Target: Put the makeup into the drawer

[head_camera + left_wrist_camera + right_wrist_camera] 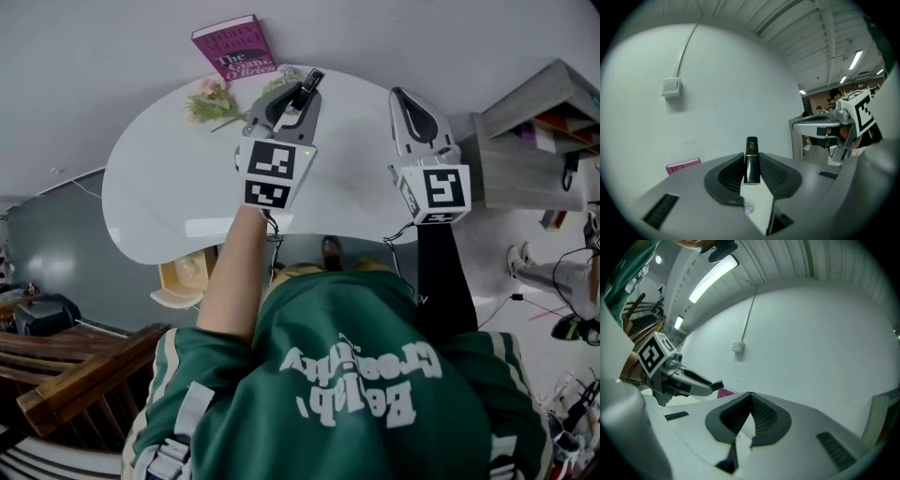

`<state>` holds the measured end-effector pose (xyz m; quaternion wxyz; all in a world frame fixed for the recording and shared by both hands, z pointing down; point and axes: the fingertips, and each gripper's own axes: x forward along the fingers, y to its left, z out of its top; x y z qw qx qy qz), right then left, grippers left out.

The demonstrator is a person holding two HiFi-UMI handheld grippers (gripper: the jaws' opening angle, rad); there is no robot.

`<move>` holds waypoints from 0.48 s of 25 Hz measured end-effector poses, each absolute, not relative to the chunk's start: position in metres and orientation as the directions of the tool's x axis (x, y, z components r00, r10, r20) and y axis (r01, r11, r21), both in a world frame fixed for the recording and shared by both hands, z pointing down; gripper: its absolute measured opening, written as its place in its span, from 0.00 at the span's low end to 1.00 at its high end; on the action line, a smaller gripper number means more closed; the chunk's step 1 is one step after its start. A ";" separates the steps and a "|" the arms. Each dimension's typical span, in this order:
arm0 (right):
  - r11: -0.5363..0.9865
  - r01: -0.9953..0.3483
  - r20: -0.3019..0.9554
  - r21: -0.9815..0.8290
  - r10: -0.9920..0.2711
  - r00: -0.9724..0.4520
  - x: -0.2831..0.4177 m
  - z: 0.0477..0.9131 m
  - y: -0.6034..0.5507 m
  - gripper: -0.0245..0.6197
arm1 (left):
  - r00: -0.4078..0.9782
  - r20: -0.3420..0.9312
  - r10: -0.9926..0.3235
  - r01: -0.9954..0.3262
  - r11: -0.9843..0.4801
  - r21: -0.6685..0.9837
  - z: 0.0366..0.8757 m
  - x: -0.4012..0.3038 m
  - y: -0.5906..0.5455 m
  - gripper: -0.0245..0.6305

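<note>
Head view shows both tools raised over the white oval desk [159, 178]. The left hand-held gripper [305, 89] is clamped on a slim black lipstick tube with a gold band [311, 82]. In the left gripper view the tube [751, 161] stands upright between the ribbed pads, its top poking out above them, clear of the desk. The right hand-held gripper [405, 98] holds nothing; in its own view the jaws meet tip to tip.

So the pickup looks done and the delivery is all still ahead. A pale box-like thing [183, 277] under the desk's near edge may be the open drawer, though I cannot be sure. A magenta book [234, 47] and a small bunch of pale flowers [211, 98] lie at the desk's far side; no other makeup shows.
</note>
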<state>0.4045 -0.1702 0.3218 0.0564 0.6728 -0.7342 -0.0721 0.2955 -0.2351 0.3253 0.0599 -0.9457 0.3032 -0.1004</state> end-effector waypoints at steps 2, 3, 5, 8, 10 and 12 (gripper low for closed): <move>0.091 -0.978 -0.029 0.187 -0.995 -0.099 0.401 0.316 -0.173 0.05 | 0.802 0.105 -0.588 -0.563 -0.803 -0.195 0.304 0.291 -0.232 0.21; 0.096 -0.976 -0.037 0.196 -0.994 -0.105 0.398 0.313 -0.173 0.05 | 0.798 0.089 -0.596 -0.573 -0.796 -0.194 0.300 0.286 -0.232 0.21; 0.101 -0.972 -0.044 0.210 -0.993 -0.112 0.394 0.311 -0.173 0.05 | 0.784 0.078 -0.616 -0.598 -0.783 -0.170 0.300 0.277 -0.232 0.21; 0.106 -0.972 -0.040 0.211 -0.992 -0.117 0.388 0.311 -0.174 0.05 | 0.777 0.072 -0.626 -0.610 -0.776 -0.159 0.299 0.267 -0.231 0.21; 0.114 -0.973 -0.031 0.198 -0.992 -0.123 0.382 0.308 -0.176 0.05 | 0.767 0.060 -0.639 -0.624 -0.765 -0.159 0.295 0.257 -0.231 0.21; 0.133 -0.974 -0.030 0.182 -0.990 -0.141 0.371 0.306 -0.182 0.05 | 0.746 0.055 -0.664 -0.650 -0.743 -0.160 0.293 0.240 -0.233 0.21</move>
